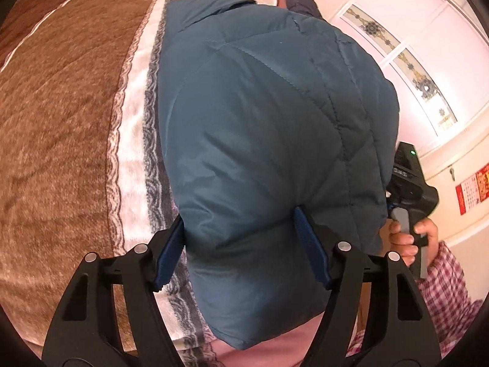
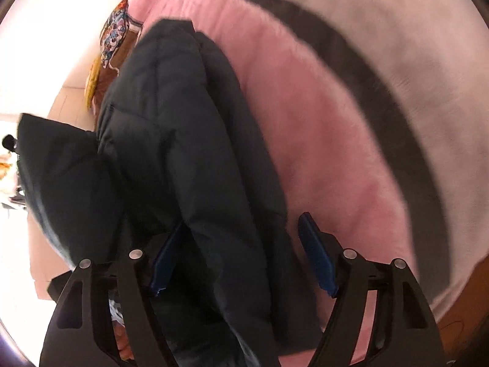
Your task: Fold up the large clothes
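A large teal quilted jacket [image 1: 259, 116] lies folded on the bed blanket [image 1: 61, 107]. My left gripper [image 1: 241, 229] stands wide open with the jacket's near end bulging between its blue pads [image 1: 311, 250]; they do not pinch it. In the right wrist view the same jacket [image 2: 183, 153] looks dark and bunched. My right gripper [image 2: 244, 238] is wide open around a thick fold; the left pad [image 2: 165, 263] touches the fabric, and the right pad [image 2: 318, 260] is apart from it. The right gripper's body and the hand holding it show in the left view [image 1: 409, 189].
The bed is covered by a brown, white, grey and pink striped blanket [image 2: 321, 107]. A white door with patterned glass [image 1: 406, 61] and a red wall calendar [image 1: 473, 186] stand at the right. A colourful cushion [image 2: 113, 39] lies beyond the jacket. A checked sleeve [image 1: 446, 293] is at the lower right.
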Available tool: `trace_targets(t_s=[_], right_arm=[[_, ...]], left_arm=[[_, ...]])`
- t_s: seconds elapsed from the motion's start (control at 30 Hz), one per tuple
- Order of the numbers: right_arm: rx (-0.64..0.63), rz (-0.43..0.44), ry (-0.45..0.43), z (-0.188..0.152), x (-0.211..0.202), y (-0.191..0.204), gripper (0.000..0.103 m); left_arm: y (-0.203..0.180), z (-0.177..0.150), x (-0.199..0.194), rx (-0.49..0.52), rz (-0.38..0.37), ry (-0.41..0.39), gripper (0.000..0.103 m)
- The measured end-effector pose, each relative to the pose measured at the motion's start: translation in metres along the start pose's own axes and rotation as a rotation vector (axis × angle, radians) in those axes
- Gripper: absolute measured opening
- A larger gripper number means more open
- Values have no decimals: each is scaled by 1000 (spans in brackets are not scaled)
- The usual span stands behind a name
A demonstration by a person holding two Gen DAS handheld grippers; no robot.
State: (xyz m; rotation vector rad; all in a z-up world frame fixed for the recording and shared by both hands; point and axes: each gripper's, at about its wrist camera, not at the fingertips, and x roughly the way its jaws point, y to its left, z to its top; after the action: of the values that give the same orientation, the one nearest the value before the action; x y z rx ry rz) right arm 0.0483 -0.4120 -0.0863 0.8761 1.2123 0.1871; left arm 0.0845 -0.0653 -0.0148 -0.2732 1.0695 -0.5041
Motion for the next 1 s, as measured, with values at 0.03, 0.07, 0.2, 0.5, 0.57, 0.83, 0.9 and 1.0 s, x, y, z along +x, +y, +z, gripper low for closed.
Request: trace_targets(t_s=[0.03, 0.07, 0.2, 0.5, 0.57, 0.83, 0.9, 1.0], right_arm=[[7, 14, 8, 0, 3, -1, 61], [10, 43, 18, 2, 7, -1, 55], [-71, 106, 40, 4, 13, 19, 33], [-243, 66, -24, 13, 32, 89, 27], [-274, 63, -10, 17, 49, 112, 27], [-383, 28, 49, -1, 101, 176, 27], [-392, 14, 53, -1, 106, 176, 27], [-361, 9, 55, 16, 117, 175, 27]], left_arm=[[0, 2, -1, 15, 1, -5, 67], [1, 3, -2, 28, 5, -10, 64], [-9, 10, -7, 117, 63, -63, 57], [23, 46, -36, 151, 208, -181, 49], [49, 51, -48, 125, 245, -204, 47], [109, 50, -75, 45, 319, -233, 42], [108, 40, -76, 52, 313, -234, 42], [104, 34, -74, 63, 313, -246, 42]])
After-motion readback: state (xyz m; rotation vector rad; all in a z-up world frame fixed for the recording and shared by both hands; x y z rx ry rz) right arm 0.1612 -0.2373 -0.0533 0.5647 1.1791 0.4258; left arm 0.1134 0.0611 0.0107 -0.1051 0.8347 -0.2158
